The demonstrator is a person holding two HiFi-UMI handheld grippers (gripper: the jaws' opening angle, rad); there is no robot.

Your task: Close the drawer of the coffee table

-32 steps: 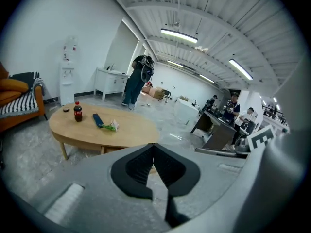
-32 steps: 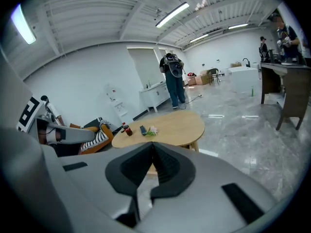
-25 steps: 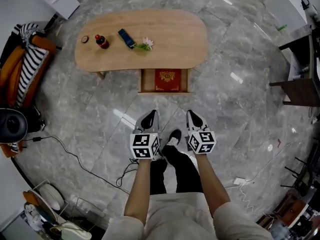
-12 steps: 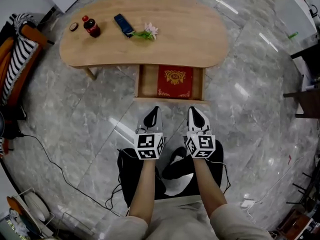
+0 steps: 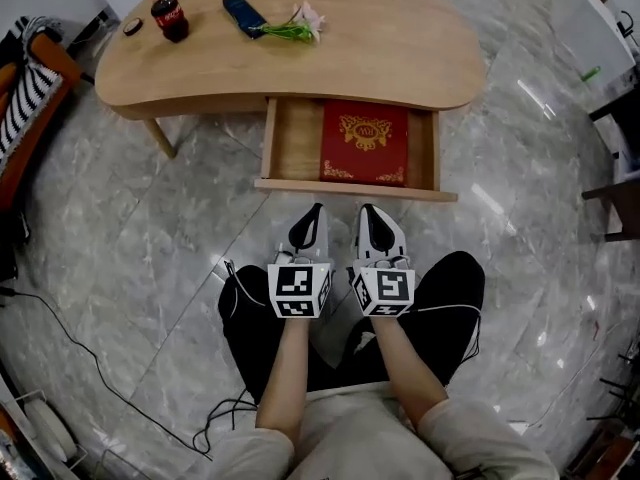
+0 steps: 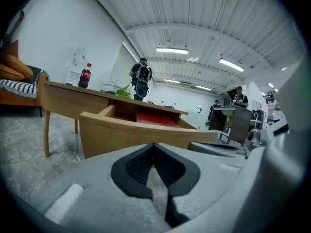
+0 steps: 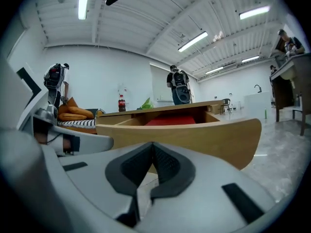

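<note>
The wooden coffee table point(image 5: 400, 58) has its drawer point(image 5: 355, 189) pulled out toward me, with a red book point(image 5: 366, 143) lying inside. Both grippers hover low, a short way in front of the drawer's front panel and apart from it. My left gripper point(image 5: 313, 211) is shut with nothing in it, and my right gripper point(image 5: 366, 212) is shut and empty beside it. In the left gripper view the drawer front point(image 6: 126, 135) fills the middle just beyond the closed tips point(image 6: 153, 144). The right gripper view shows the same panel point(image 7: 194, 135) past its closed tips point(image 7: 152, 143).
On the tabletop stand a cola bottle point(image 5: 169, 14), a dark blue remote-like object point(image 5: 244, 14) and a flower sprig point(image 5: 296, 22). A striped cushion point(image 5: 25, 88) lies at the far left. Cables point(image 5: 90, 368) trail over the marble floor. People stand in the background of both gripper views.
The view has closed in on the table and dropped lower. Both grippers have come nearer the open drawer's front and closer to each other; the legs are now bent.
</note>
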